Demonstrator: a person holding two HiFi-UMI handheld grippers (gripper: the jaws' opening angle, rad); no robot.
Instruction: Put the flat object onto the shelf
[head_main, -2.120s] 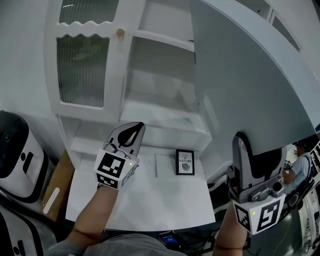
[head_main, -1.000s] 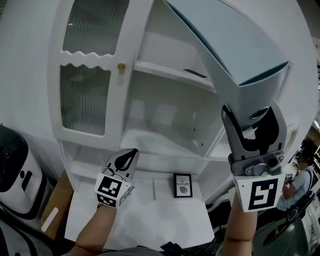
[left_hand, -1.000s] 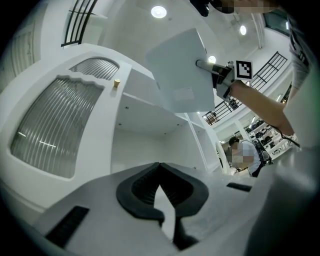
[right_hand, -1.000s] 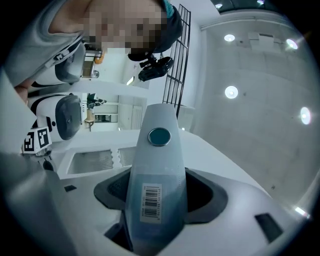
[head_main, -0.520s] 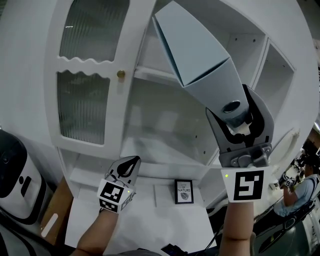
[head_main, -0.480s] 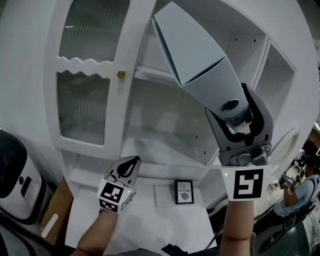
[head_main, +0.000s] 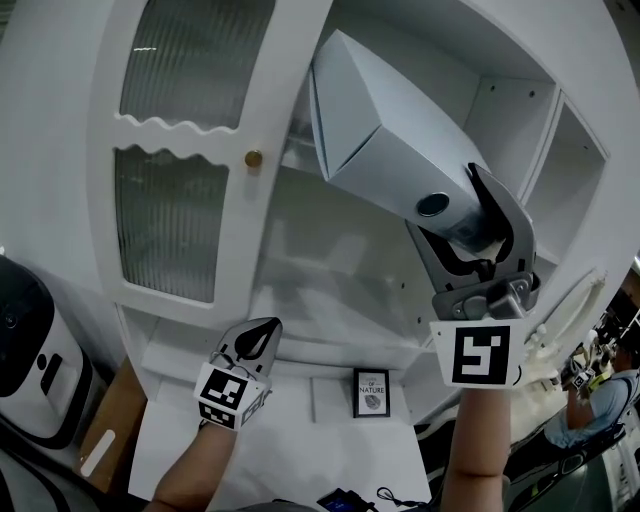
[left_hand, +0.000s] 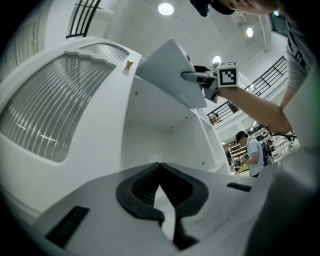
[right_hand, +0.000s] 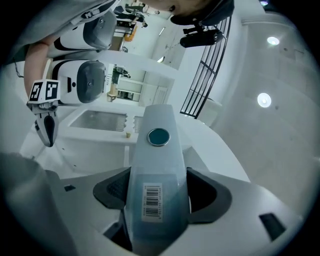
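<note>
The white cabinet (head_main: 290, 110) rises in front of both tongs, its glass door beyond the left pair and its open bays beyond the right. The flat object (head_main: 380, 150), a pale grey-blue folder-like case, is clamped at its near end in the right tongs (head_main: 455, 215). Two seconds ago those tongs were down near table height; since then they have lifted and swung the case inward, so its far end now reaches into the bay above the shelf (head_main: 298, 158). Whether it touches the board yet I cannot tell. Placement looks close, with lowering and letting go left.

The left tongs (head_main: 262, 335) sit low, clenched on nothing, over the table (head_main: 300, 440). Just right of them stands a small framed print (head_main: 371, 392) reading "NATURE". The case carries a barcode sticker (right_hand: 152, 201), digits unreadable.
</note>
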